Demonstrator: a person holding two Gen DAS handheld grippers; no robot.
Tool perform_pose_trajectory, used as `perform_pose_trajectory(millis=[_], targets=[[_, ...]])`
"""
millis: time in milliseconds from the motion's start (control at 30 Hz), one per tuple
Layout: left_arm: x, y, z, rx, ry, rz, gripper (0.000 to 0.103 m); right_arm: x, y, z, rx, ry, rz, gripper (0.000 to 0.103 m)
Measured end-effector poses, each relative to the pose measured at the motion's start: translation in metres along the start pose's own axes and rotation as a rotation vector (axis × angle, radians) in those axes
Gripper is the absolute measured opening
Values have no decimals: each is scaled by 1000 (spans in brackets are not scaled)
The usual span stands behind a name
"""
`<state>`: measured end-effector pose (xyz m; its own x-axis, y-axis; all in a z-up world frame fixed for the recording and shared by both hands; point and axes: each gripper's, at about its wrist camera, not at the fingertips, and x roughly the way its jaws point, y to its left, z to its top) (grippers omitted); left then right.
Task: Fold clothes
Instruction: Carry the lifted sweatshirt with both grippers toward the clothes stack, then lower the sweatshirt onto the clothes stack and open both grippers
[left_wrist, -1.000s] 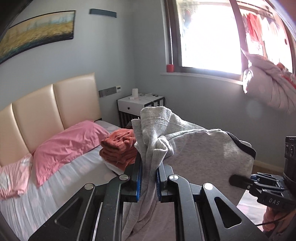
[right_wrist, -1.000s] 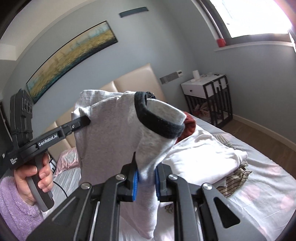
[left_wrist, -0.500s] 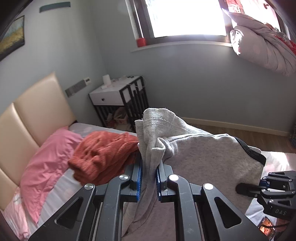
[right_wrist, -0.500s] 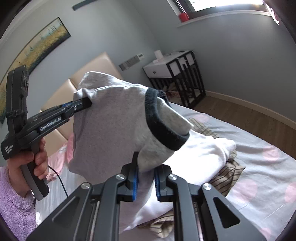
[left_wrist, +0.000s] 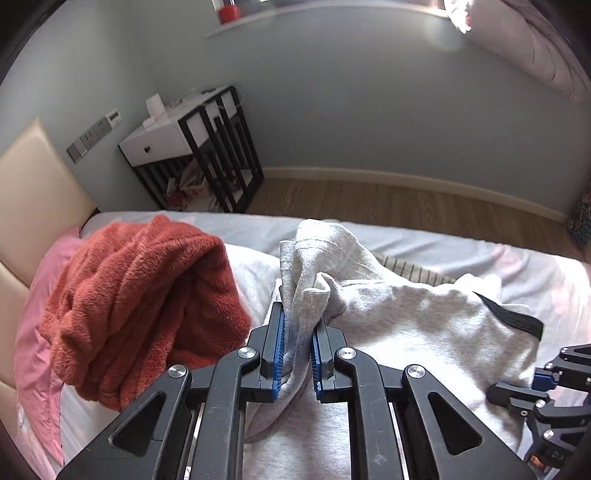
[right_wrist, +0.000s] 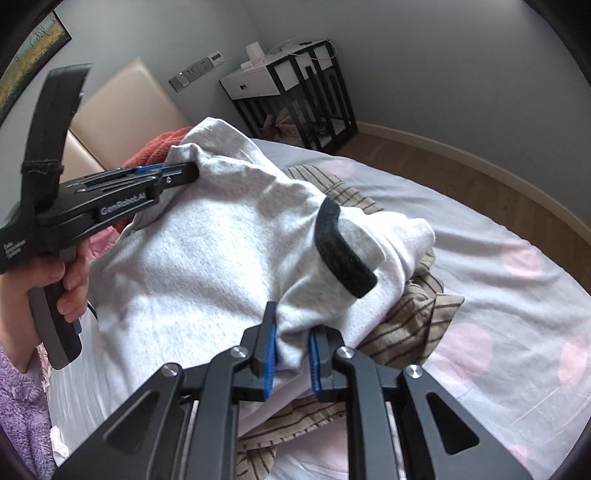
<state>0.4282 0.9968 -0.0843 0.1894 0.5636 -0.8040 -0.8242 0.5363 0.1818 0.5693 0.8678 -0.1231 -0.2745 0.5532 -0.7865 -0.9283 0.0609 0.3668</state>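
The sweatshirt (right_wrist: 207, 266) lies over a striped garment (right_wrist: 413, 325) on the bed (right_wrist: 498, 295).

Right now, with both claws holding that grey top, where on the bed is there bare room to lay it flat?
The open patch is the pink-dotted sheet right of the striped garment, toward the wooden floor. Near the headboard it is crowded: the rust-red fleece pile sits by the pink pillow, and the grey top already drapes over the striped garment.

Black left claw (right_wrist: 184, 173) with blue pads, white lettering, silver screws; fuzzy purple sleeve (right_wrist: 22, 417).
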Motion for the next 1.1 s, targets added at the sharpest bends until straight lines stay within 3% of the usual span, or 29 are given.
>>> perform_pose_trajectory(millis=[167,233,367,467,633,800,967,1100], targets=[[15,1,-4,-22,23,14,17,3,-4,-1,12,19,-17,17],[14,2,-5,-33,25,18,19,0,-6,0,21,24,-13,23],[4,8,-5,-40,25,56,44,-9,-13,1,29,36,-23,33],[-18,13,-9,-46,8,83,51,-19,-23,2,35,33,-33,40],[-62,27,-27,-100,-32,88,52,-50,-39,5,10,-11,-70,41],[-93,39,-62,-173,-45,67,51,-67,-39,18,-116,-37,-49,38],[-86,41,-99,-194,11,101,50,-56,-16,28,-306,22,-33,30],[-65,51,-115,-235,52,107,49,-25,-11,29,-375,69,-32,29]])
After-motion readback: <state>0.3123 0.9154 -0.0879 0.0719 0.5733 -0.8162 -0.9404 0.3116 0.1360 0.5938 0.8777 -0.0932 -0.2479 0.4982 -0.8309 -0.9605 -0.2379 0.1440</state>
